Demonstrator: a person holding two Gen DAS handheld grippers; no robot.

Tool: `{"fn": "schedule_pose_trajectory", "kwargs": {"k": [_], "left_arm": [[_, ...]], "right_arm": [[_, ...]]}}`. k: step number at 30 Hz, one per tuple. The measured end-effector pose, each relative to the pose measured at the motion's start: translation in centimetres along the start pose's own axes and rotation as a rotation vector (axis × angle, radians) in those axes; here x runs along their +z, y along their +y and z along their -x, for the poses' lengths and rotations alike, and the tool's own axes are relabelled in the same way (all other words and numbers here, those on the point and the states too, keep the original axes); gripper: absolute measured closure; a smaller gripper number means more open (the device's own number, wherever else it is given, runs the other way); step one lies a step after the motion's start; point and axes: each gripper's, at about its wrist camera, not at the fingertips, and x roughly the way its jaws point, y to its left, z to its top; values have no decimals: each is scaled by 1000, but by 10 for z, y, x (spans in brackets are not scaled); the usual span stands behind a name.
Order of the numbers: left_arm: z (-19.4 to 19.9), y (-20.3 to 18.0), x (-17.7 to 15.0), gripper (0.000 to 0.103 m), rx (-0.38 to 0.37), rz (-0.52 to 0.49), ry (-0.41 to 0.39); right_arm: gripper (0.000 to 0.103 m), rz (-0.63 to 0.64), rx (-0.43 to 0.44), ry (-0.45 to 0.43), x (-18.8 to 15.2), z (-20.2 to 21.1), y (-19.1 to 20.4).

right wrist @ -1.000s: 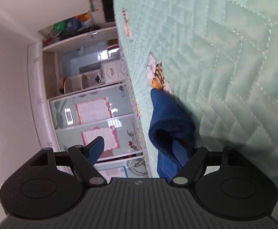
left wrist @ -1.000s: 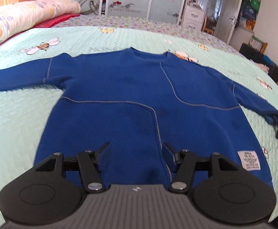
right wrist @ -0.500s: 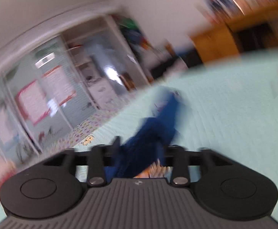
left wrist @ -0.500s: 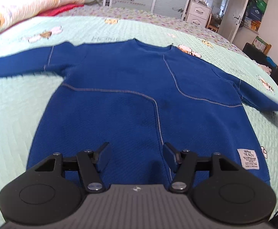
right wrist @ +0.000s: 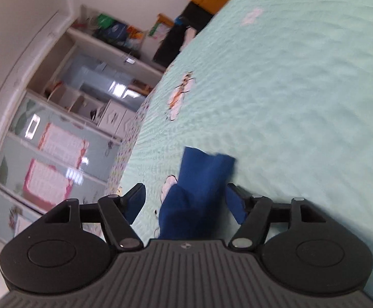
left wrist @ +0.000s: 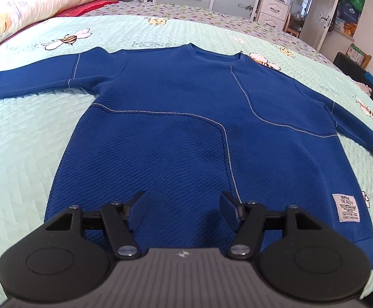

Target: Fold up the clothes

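Since 0.5 s ago the right gripper has let go of the cuff: jaws were pinched on it then, now spread wide w/ the sleeve end lying loose between them. Left view barely shifted, just a bit closer to the hem.

Left wrist view: blue sweatshirt lies flat, front up, on the mint quilt, both sleeves out to the sides, neck away from cam. Left gripper hovers over the hem, jaws open, nothing held. Risk here: if it bites only the top layer at mid-hem, the back layer stays down and the fold goes lopsided. Patch label sits near the hem corner.

Right wrist view: blurry, cam tilted. Cuff sits between open fingers, not clamped. Risk: closing while moving could miss the cuff or catch the quilt too, dragging the sleeve crooked & wrinkling the body.
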Motion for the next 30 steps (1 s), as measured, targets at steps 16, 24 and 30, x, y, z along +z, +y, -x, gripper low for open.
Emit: {"fn": "schedule_pose_trajectory", "kwargs": {"k": [16,24,30], "left_arm": [[5,-16,1,36,-18,-37,-12],[5,-11,2,35,-4,-34,2],[5,4,-4,34,12,-51,-8]], "right_arm": [[62,-10,-83,-145,29,52,-20],[43,191,193,222,-51,-1,55],[89,345,14,186,-77,-9,78]]}}
